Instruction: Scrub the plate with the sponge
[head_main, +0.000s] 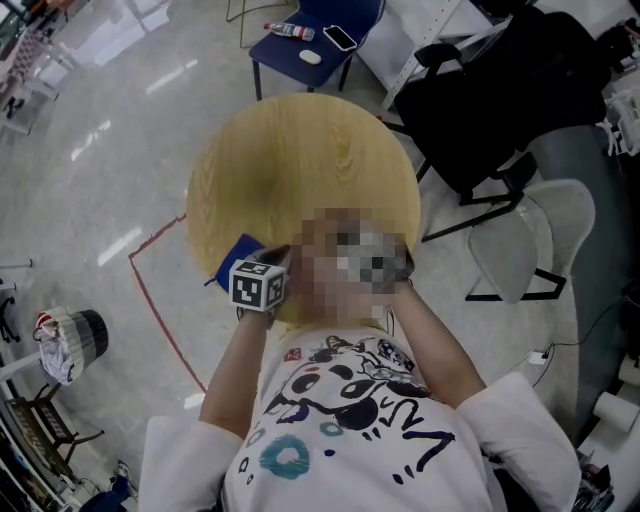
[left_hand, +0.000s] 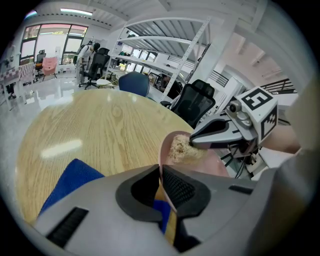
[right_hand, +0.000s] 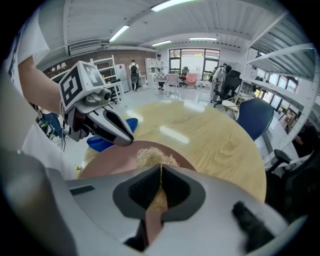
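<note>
A pink plate (left_hand: 220, 164) is held above the round wooden table (left_hand: 100, 125). My left gripper (left_hand: 161, 172) is shut on its rim. A tan fibrous sponge (left_hand: 181, 149) lies against the plate's face, and my right gripper (left_hand: 193, 141) is shut on it. In the right gripper view, that gripper (right_hand: 160, 170) pinches the sponge (right_hand: 151, 156) over the plate (right_hand: 107, 161). The left gripper (right_hand: 127, 140) grips the plate's edge at upper left. In the head view only the left gripper's marker cube (head_main: 258, 285) shows; a blurred patch hides the plate and the right gripper.
A blue cloth (left_hand: 72, 180) lies on the table near its edge, under the left gripper. Around the table (head_main: 300, 150) stand a blue chair (head_main: 310, 45) with small items, a black office chair (head_main: 480, 110) and a white chair (head_main: 530, 240).
</note>
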